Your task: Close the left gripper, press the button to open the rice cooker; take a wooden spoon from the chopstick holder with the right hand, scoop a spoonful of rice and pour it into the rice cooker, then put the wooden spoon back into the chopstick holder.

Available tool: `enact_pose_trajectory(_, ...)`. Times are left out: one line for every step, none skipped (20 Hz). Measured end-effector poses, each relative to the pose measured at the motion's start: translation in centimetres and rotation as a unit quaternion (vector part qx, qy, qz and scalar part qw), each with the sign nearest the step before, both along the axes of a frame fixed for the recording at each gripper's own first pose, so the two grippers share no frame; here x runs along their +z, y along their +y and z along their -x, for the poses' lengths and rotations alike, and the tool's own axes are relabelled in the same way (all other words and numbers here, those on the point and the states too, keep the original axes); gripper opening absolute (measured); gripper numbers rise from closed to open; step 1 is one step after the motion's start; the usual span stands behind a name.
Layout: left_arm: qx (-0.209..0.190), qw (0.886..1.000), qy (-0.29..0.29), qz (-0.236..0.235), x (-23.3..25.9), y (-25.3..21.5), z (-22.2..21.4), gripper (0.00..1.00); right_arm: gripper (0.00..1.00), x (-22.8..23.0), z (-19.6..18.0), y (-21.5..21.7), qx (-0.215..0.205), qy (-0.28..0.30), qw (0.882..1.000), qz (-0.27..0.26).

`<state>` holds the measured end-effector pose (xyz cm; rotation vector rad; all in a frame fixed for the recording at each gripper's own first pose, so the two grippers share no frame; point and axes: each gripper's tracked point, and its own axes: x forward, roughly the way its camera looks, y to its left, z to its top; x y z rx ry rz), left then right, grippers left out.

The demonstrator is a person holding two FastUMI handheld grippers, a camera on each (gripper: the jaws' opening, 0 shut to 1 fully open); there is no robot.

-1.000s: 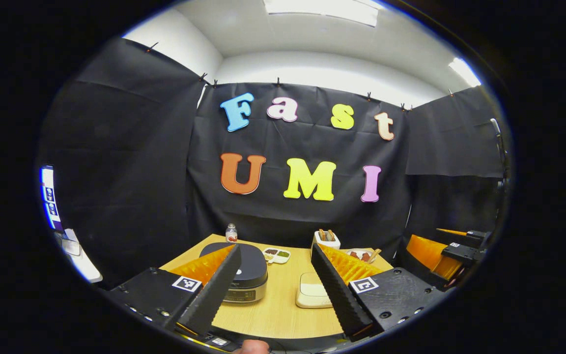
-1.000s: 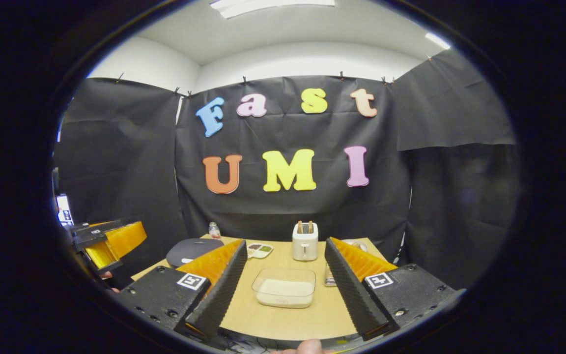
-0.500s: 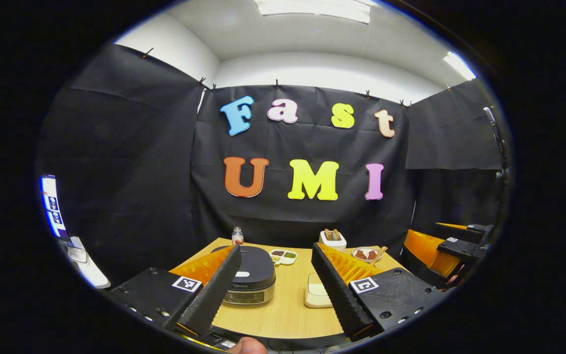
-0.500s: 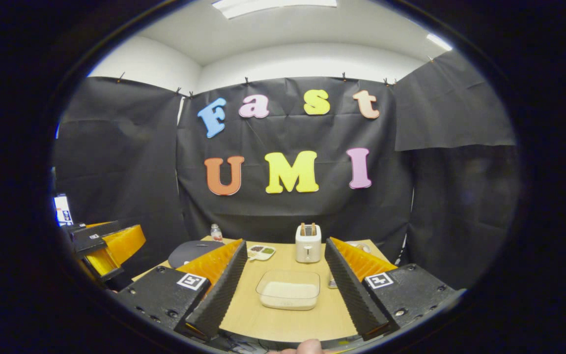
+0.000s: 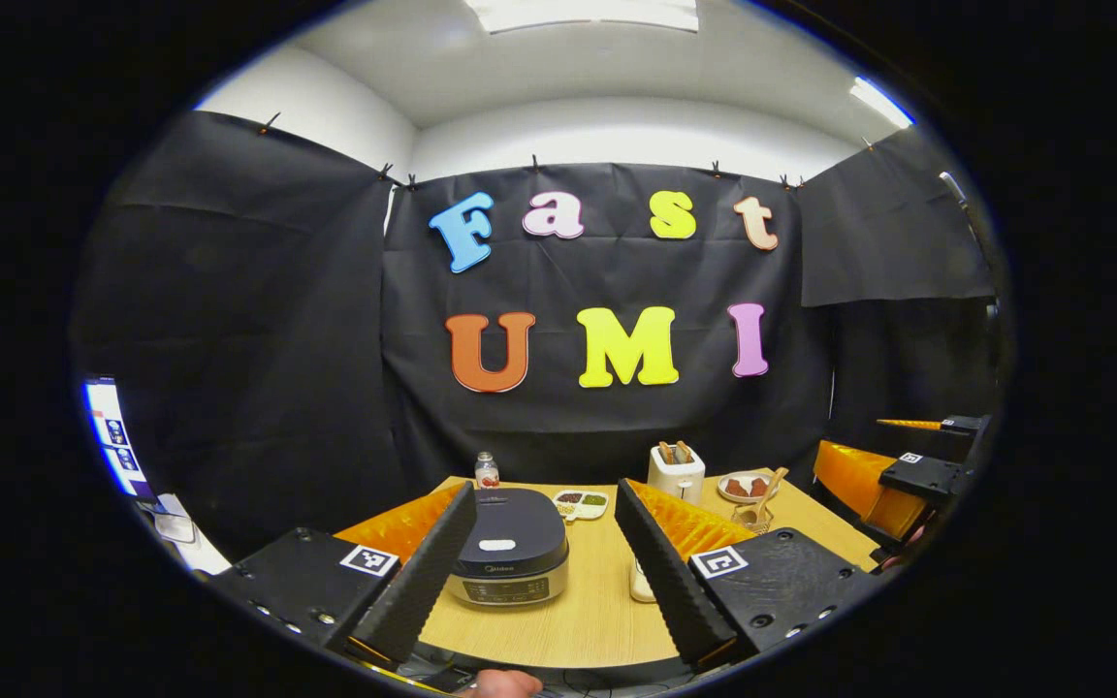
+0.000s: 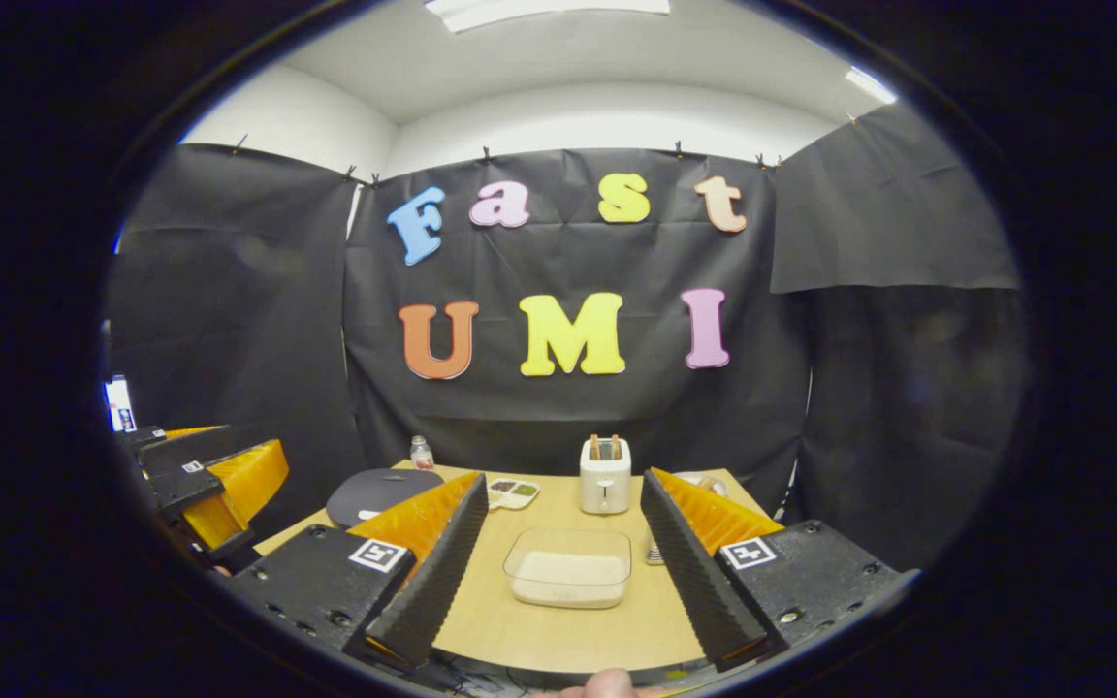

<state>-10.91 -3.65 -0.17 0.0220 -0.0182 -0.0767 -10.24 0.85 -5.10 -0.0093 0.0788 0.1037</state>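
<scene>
Wood-topped table [image 5: 558,620] carries the lidded rice cooker [image 5: 510,557] — left gripper [image 5: 544,572] gapes wide; right gripper [image 6: 558,572] too (over rice). Unclosed, those fingers might straddle the button.

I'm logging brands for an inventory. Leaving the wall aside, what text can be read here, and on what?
Rice cooker: a small mark on its front, too blurred to read.
Square markers on the left gripper: patterns, no words.
Screen at the left edge: too small to read.
</scene>
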Motion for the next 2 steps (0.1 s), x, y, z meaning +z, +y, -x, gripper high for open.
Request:
enact_pose_trajectory(-0.001,1.0,0.0,0.002,-0.07,-0.07,-0.07,0.84,1.0,-0.01,0.0,-0.06,-0.002,0.002,1.0,0.002)
enact_pose_trajectory(-0.001,1.0,-0.001,0.005,-0.03,-0.13,-0.12,0.84,0.99,0.19,0.03,-0.19,-0.005,-0.001,1.0,0.004)
